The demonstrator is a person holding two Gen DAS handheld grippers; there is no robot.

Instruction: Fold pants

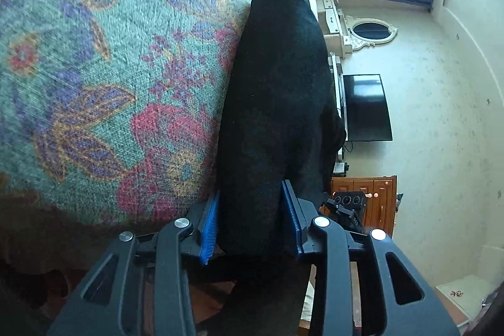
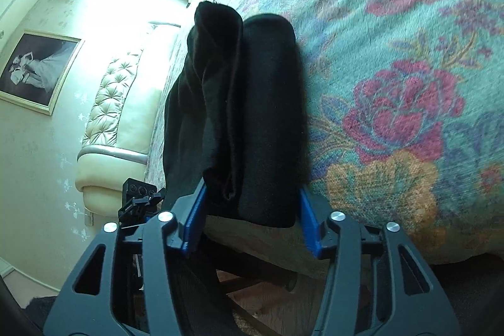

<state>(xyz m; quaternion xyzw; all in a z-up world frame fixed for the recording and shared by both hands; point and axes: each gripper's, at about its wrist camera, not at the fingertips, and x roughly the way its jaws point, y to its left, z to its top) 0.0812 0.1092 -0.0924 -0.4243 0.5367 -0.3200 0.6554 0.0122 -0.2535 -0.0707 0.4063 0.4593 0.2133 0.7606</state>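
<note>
The black pants [image 1: 277,103] hang lifted over the flowered bed cover [image 1: 94,68]. My left gripper [image 1: 249,222] is shut on a thick bunch of the pants between its blue pads [image 1: 209,229]. In the right wrist view the pants [image 2: 252,115] show as doubled layers, one fold hanging to the left. My right gripper [image 2: 252,216] is shut on them between its blue pads [image 2: 310,225]. The other gripper shows small in each view, beside the cloth [image 1: 346,207] [image 2: 138,197]. The cloth's far end lies against the bed cover [image 2: 393,68].
A television [image 1: 367,107], an oval mirror [image 1: 371,30] and a wooden cabinet [image 1: 365,197] stand beyond the bed. A tufted cream headboard [image 2: 116,109] and a framed picture [image 2: 34,68] are on the other side. Wooden floor [image 2: 267,301] shows below the bed edge.
</note>
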